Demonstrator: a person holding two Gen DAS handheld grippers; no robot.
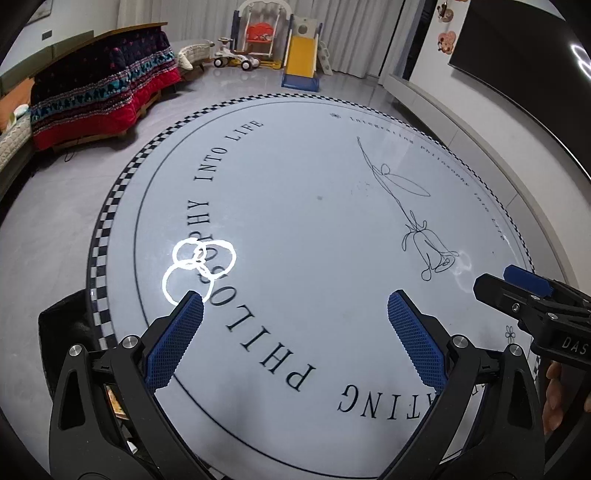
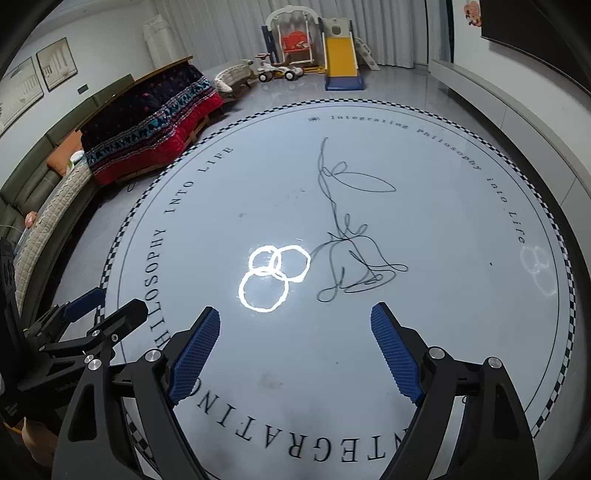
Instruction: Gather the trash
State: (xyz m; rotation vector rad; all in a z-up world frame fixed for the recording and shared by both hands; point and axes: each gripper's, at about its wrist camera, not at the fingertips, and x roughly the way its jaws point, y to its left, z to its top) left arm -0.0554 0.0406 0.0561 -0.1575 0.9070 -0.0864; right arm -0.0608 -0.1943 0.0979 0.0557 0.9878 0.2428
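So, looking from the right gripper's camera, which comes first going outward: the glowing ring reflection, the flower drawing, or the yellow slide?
From the right gripper:
1. Ring reflection, just ahead on the round mat, slightly left.
2. Flower drawing, beyond it, to the right.
3. Yellow slide, far back by the curtains.

Home living room doubling as a kids' play area. Big round rug [image 2: 369,350] with lettering and a checkered border lies on a glossy grey floor [image 2: 399,88], green sofa [image 2: 55,158] along the wall with framed pictures [image 2: 57,62] above it. Far end has a toy slide [image 2: 341,55], red baby swing [image 2: 295,42] and ride-on car [image 2: 275,72] in front of white curtains [image 2: 221,26]; a low table under a red patterned quilt [image 2: 147,125] stands beside the sofa.
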